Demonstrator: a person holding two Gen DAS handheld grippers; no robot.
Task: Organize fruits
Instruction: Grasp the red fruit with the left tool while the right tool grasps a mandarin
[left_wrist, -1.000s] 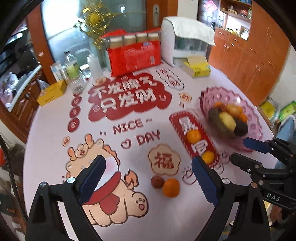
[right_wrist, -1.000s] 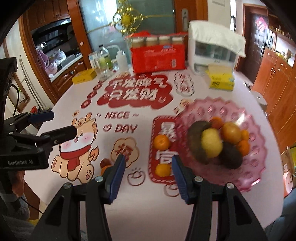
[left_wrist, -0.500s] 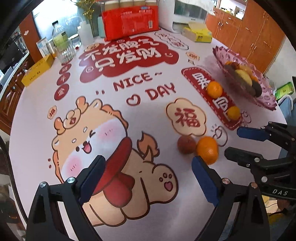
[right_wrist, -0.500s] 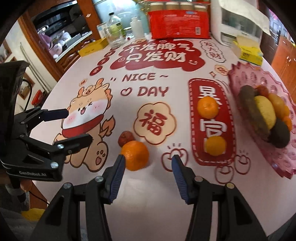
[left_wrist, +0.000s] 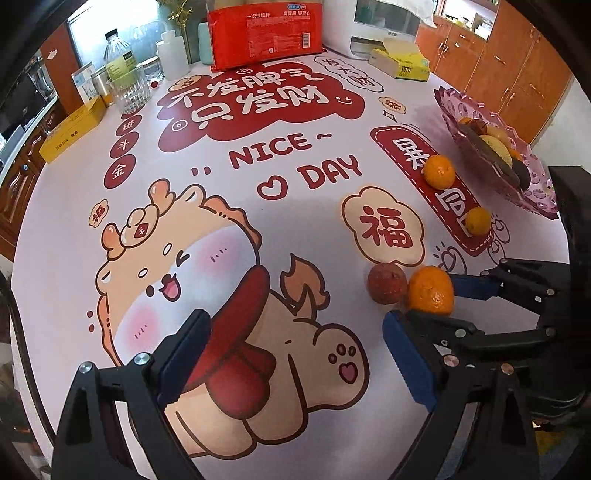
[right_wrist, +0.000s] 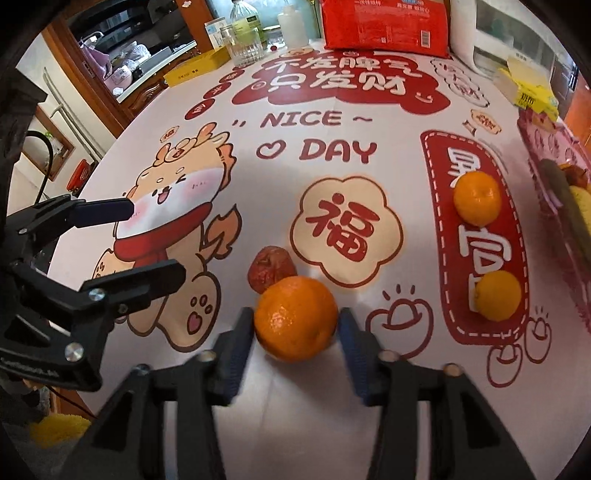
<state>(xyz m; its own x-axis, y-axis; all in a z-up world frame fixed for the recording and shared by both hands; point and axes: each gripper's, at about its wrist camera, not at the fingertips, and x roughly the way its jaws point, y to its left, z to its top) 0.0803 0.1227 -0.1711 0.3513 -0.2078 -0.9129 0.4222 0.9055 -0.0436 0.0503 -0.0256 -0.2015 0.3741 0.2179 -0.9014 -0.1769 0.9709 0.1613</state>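
Fruits were partly gathered: several already lay in the pink bowl (left_wrist: 491, 122), ahead and to the right of the right claw (right_wrist: 295, 328). Four remained on the table (left_wrist: 258, 221). The large orange (right_wrist: 296, 318) sat between the right claw's spread fingers, which flanked it closely; whether the pads touched it I could not tell, and it looked not yet lifted. A wrinkled brown-red fruit (right_wrist: 271, 268) touched the orange just beyond it. Two more oranges (right_wrist: 477, 197) (right_wrist: 498, 295) lay ahead to the right, toward the bowl. The left claw (left_wrist: 291, 358) hung released and empty. Open table stretched ahead of both claws; the near edge lay close behind the right one.
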